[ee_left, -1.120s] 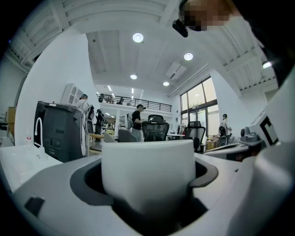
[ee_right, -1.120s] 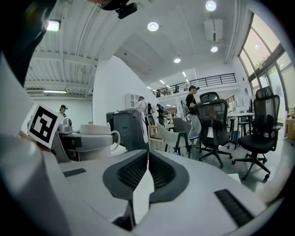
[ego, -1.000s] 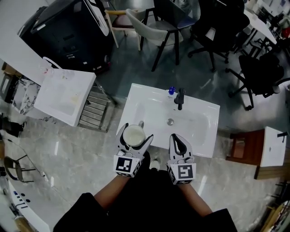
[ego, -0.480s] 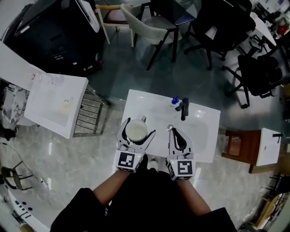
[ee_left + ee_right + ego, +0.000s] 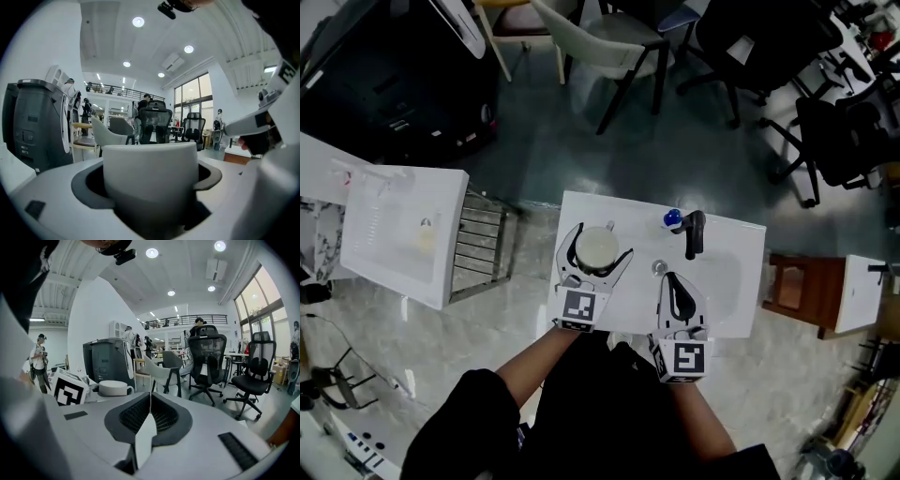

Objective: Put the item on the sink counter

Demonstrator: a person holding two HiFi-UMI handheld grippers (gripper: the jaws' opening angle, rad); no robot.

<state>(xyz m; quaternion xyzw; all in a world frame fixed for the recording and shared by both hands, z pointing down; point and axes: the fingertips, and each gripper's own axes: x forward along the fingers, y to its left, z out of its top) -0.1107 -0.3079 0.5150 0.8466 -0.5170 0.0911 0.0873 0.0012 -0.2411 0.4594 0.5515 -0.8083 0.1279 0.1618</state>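
1. The left gripper (image 5: 600, 244) is closing its two jaws on a white mug (image 5: 596, 249), one jaw pressing each side of the round body. In the left gripper view the mug is standing upright, filling the curved hollow between the dark jaw pads.
2. The mug is sitting over the left rear part of the white sink counter (image 5: 577, 208). Its handle (image 5: 610, 225) is pointing away from the person and is free of the jaws. No view is showing whether the base is touching the counter or hanging just above it.
3. The mug is looking like glazed ceramic, so it is probably stiff, smooth, a little slippery and breakable, with a moderate weight. Taking it round the body, as here, is looking like the safest hold, because the curved pads are wrapping the wall and keeping it level. It is likely needing a gentle landing on the flat rim, not on the slope of the basin.
4. The right gripper (image 5: 673, 281) is hovering over the front of the basin, near the drain (image 5: 658, 268). Its jaws are pressed together and carrying nothing.
5. Further right, a black faucet (image 5: 695, 232) is standing at the rear of the counter, with a small blue-topped thing (image 5: 672, 218) just beside it. What that thing is, I cannot tell.
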